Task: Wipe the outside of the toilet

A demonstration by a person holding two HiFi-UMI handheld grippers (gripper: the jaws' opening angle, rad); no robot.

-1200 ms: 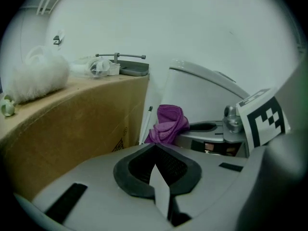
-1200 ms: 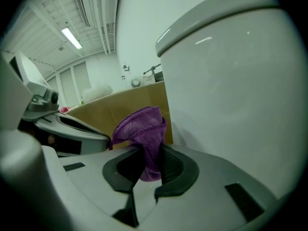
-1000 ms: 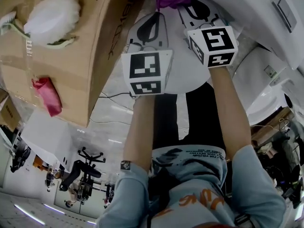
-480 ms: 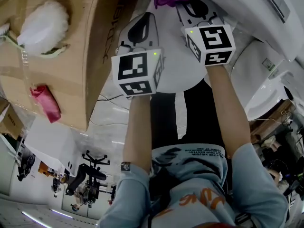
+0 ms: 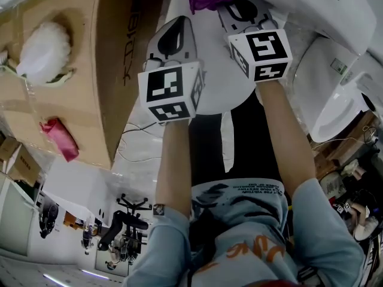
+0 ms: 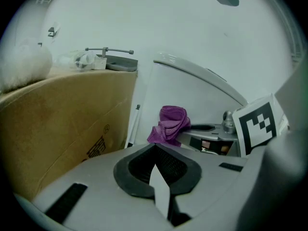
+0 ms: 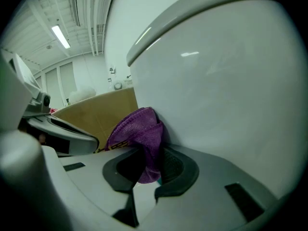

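Your right gripper (image 7: 148,154) is clamped on the purple cloth (image 7: 137,129), held against the toilet (image 7: 226,81).
Its 2 jaws pinch the cloth's lower fold, and the bunched top touches the toilet's curved white outer wall. Your left gripper (image 6: 155,150) sits just beside the right one, jaws together with nothing between them. On your left stands a cardboard box (image 5: 78,70) with a fluffy white duster (image 5: 42,52) on it.

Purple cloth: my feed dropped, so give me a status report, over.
Right gripper shut on purple cloth, cloth against the toilet outer wall. Left gripper shut, empty, alongside. Cardboard box close on the left, not blocking.
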